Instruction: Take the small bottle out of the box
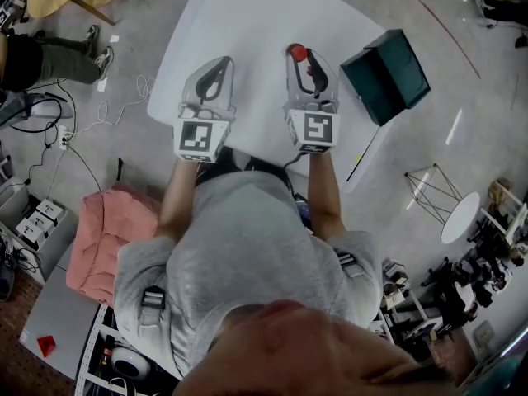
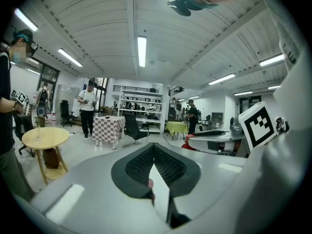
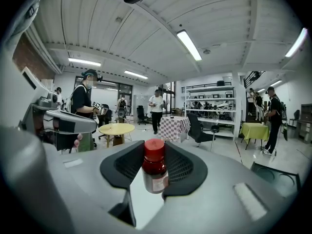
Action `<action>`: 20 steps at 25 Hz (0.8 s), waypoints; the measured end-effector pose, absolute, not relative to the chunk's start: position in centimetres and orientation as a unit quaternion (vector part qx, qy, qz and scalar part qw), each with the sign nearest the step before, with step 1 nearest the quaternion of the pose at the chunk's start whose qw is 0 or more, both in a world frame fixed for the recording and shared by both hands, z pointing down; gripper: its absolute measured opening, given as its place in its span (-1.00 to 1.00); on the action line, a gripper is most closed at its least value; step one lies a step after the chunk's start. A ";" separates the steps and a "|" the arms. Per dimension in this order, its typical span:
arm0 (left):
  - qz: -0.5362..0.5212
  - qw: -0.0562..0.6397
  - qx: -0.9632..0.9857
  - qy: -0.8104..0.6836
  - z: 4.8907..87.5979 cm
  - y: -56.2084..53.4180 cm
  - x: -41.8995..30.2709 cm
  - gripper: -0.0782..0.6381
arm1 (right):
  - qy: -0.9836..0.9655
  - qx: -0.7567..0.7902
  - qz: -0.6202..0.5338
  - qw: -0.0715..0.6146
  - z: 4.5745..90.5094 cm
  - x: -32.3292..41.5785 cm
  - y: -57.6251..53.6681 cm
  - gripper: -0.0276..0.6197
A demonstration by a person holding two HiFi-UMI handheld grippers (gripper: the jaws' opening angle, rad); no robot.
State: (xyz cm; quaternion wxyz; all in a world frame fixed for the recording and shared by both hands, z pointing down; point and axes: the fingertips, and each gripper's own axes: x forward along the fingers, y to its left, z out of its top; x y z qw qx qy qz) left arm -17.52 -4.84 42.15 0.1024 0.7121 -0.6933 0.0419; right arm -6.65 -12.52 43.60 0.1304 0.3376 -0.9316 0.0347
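Closest to the camera is the person's grey shirt point(image 1: 247, 254), both forearms reaching forward over a white table point(image 1: 247, 15).

Box point(image 1: 408, 68): dark green, its open side up, sitting at the table's edge.

Right gripper point(image 1: 307, 58): just left of the box and clear of it. Its jaws stand fairly wide and are clamped on the bottle point(image 3: 155, 172), one black ribbed pad on each side of the glass. The bottle is small, dark red-brown, with a red cap and a pale label. It stands upright between the jaws, cap level with their tips. It is outside the box, to the box's left, over bare tabletop. Whether its base touches the table cannot be told.

Left gripper point(image 1: 219, 66): further left of the box, with the right gripper between the two. Its jaw tips are closed against each other and hold nothing; only a narrow wedge of table shows behind them.

Beyond the box, across the room, stand a round wooden table point(image 3: 116, 128) and a checkered table point(image 3: 174, 126).
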 end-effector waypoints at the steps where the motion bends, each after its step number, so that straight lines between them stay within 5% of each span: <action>1: 0.042 0.104 0.709 -0.696 42.2 -4.6 -17.8 -0.75 | -0.934 0.331 0.035 0.131 43.8 -7.2 -12.3 -0.51; 20: 0.054 0.149 0.666 -0.729 47.2 -3.8 -21.9 -0.75 | -0.949 0.263 0.063 0.162 50.5 -13.7 -12.6 -0.51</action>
